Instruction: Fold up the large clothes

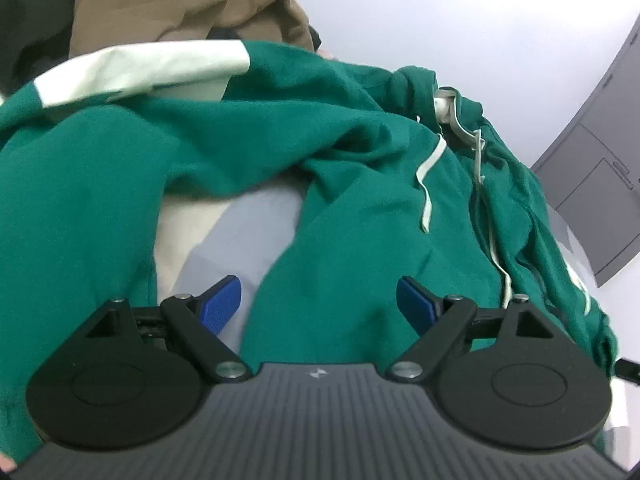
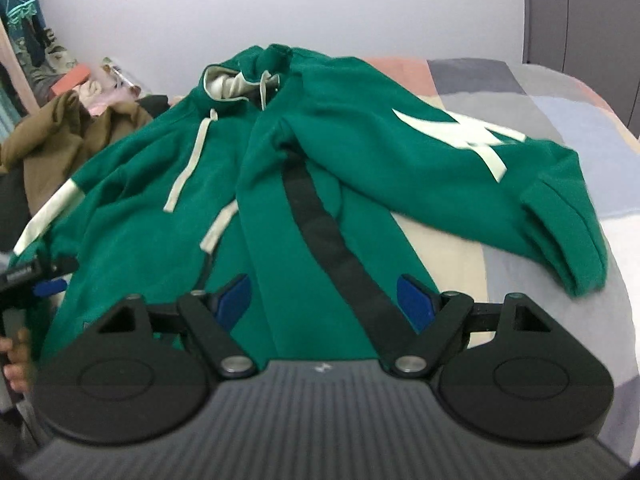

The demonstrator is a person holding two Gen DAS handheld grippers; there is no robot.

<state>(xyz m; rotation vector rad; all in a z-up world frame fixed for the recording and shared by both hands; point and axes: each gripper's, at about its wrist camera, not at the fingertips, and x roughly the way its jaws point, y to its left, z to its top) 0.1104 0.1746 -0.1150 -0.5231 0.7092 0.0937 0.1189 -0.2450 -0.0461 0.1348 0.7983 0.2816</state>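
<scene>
The bed (image 2: pixel 560 92), under a patchwork cover, carries the green hoodie (image 2: pixel 340 152), which lies crumpled across the middle, one sleeve reaching toward the bed's right edge with bare cover beyond it. A brown garment (image 2: pixel 60 140) crowds the hoodie's left side (little room there). A grey cabinet (image 1: pixel 600 160) stands past the bed. The right gripper (image 2: pixel 324 296) hovers over the hem, jaws wide and empty; the left gripper (image 1: pixel 318 296) is likewise spread wide, gripping nothing.
</scene>
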